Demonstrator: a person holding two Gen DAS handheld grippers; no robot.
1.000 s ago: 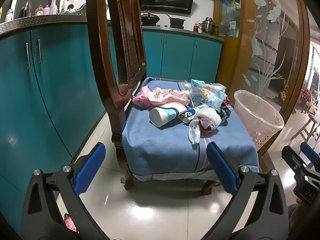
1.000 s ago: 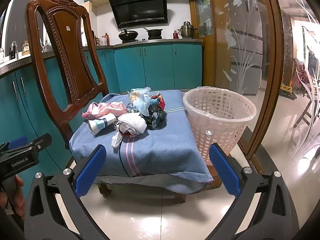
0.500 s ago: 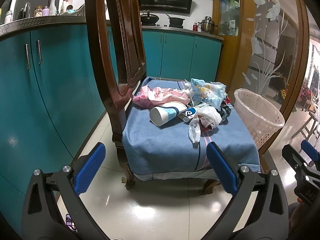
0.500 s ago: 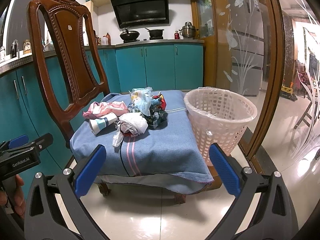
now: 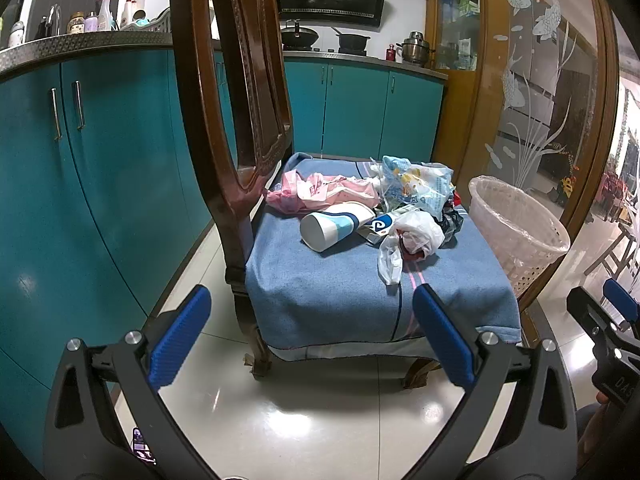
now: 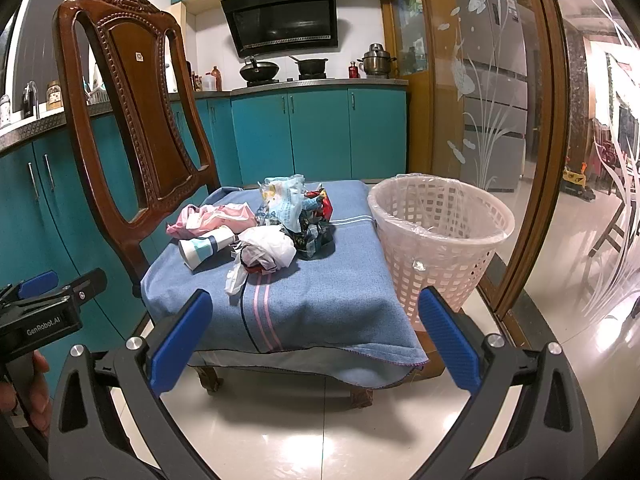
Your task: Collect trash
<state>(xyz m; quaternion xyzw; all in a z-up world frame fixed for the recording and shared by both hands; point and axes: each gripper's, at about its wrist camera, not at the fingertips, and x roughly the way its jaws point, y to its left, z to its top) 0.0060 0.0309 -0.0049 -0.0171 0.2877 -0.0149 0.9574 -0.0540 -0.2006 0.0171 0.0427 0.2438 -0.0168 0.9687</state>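
Note:
A pile of trash lies on a blue cloth [image 5: 340, 280] [image 6: 320, 300] over a wooden chair seat: a white and blue paper cup [image 5: 334, 226] [image 6: 206, 248] on its side, a crumpled white plastic bag [image 5: 412, 240] [image 6: 266, 252], a pink wrapper [image 5: 324, 194] [image 6: 212, 218], a light blue printed bag [image 5: 416, 188] [image 6: 284, 200] and dark wrappers [image 6: 316, 232]. A white lattice bin [image 5: 516, 232] [image 6: 440, 236] with a clear liner stands right of the chair. My left gripper [image 5: 310, 340] and right gripper [image 6: 314, 338] are open and empty, in front of the chair above the floor.
The chair's tall carved back [image 5: 236, 100] [image 6: 136, 128] rises at the left of the seat. Teal cabinets [image 5: 100, 180] run along the left and back. A wood-framed glass door [image 6: 500, 120] stands behind the bin. The floor is glossy tile [image 6: 320, 420].
Both views have shifted very slightly; the chair and trash sit a touch differently in frame. Nothing was grasped or moved.

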